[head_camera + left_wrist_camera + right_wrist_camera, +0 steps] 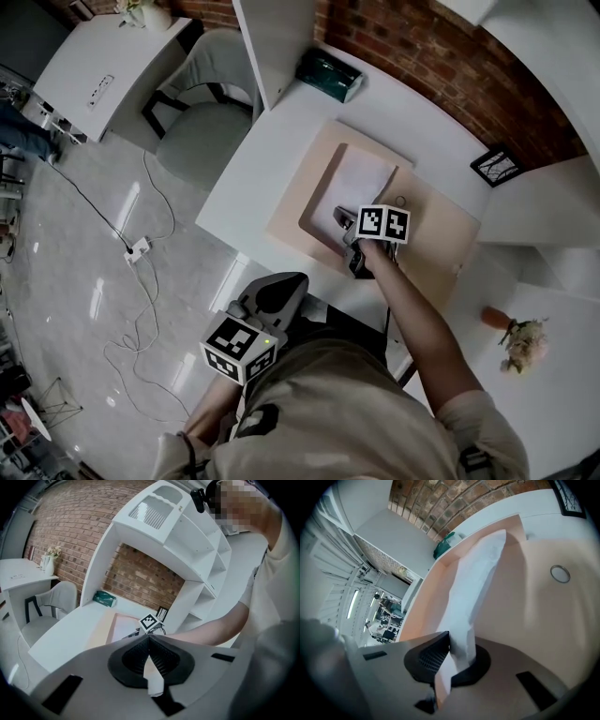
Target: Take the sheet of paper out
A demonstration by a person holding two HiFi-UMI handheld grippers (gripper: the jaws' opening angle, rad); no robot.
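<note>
A white sheet of paper (361,178) lies in a shallow beige folder (436,234) on the white desk. My right gripper (342,221) reaches down to the sheet's near edge, its marker cube just behind it. In the right gripper view the right gripper (449,639) is shut on that edge, and the sheet of paper (480,573) rises from the jaws and runs away over the folder (534,611). My left gripper (281,286) hangs low in front of the desk, apart from the folder. In its own view the left gripper (149,637) has its jaws shut with nothing between them.
A teal box (330,75) and a small picture frame (494,165) stand at the desk's back by the brick wall. A metal ring (560,573) lies on the folder. A grey chair (202,122) stands to the left, cables (141,248) trail over the floor, and a flower vase (511,328) stands at the right.
</note>
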